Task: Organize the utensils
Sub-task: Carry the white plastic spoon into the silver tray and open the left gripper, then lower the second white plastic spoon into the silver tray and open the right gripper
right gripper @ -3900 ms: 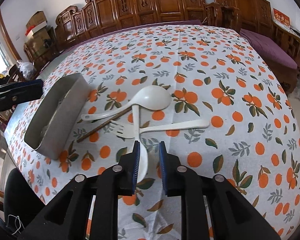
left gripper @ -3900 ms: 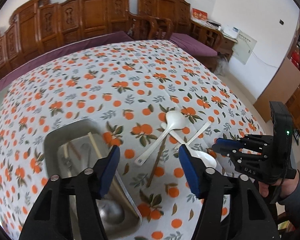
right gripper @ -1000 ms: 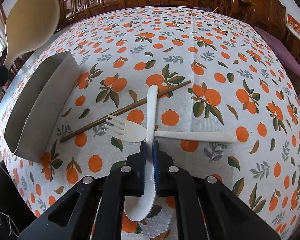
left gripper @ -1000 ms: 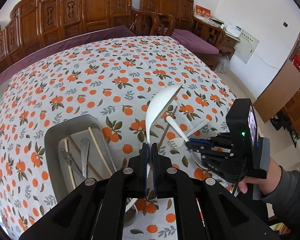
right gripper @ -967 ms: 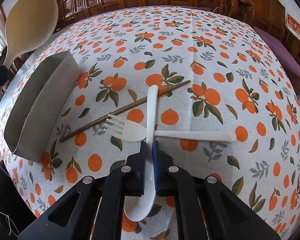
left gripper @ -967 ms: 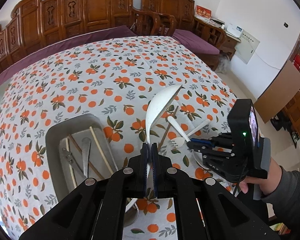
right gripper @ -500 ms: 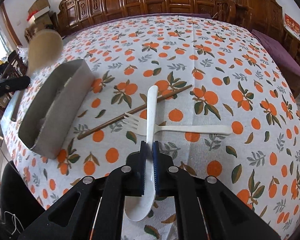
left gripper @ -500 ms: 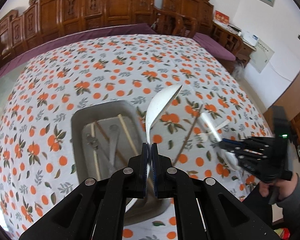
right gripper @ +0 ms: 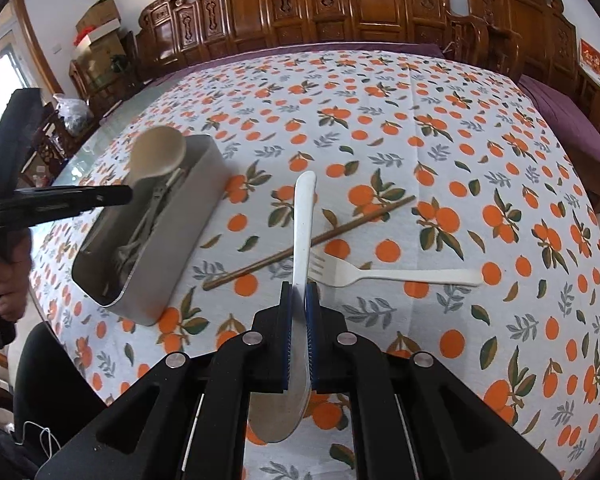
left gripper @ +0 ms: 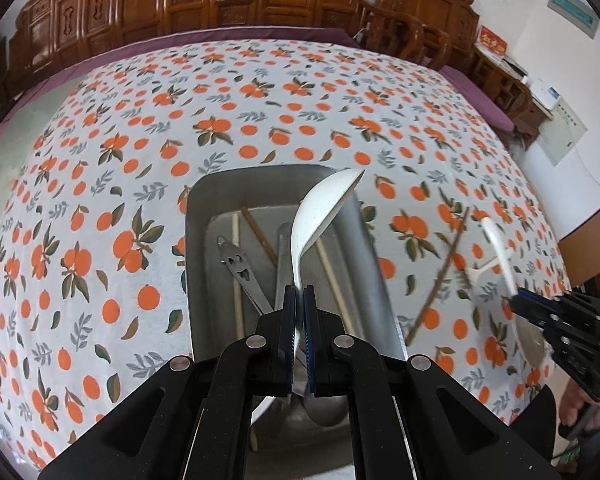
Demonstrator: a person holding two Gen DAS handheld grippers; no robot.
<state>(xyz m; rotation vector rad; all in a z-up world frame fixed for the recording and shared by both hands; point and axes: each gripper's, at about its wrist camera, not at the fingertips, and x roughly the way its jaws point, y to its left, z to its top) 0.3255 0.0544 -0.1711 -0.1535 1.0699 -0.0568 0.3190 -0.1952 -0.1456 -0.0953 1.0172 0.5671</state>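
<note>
My left gripper (left gripper: 299, 312) is shut on the handle of a large white ladle spoon (left gripper: 320, 216) and holds it above the metal tray (left gripper: 208, 216). The tray holds chopsticks, a metal opener and a metal spoon. My right gripper (right gripper: 299, 312) is shut on a white spoon (right gripper: 302, 232), lifted off the cloth, bowl end toward the camera. A white fork (right gripper: 388, 274) and a brown chopstick (right gripper: 352, 222) lie on the orange-print tablecloth. From the right wrist view the left gripper (right gripper: 128, 196) hovers over the tray (right gripper: 180, 248) with the ladle (right gripper: 158, 156).
The round table has an orange-print cloth (left gripper: 140, 140). Carved wooden chairs (right gripper: 340, 4) ring its far side. The tray stands near the table's left front edge in the right wrist view. The right gripper (left gripper: 518, 300) shows at the right of the left wrist view.
My left gripper has carried the ladle left, from beside the tray to over it. My right gripper has raised the white spoon off the fork and cloth.
</note>
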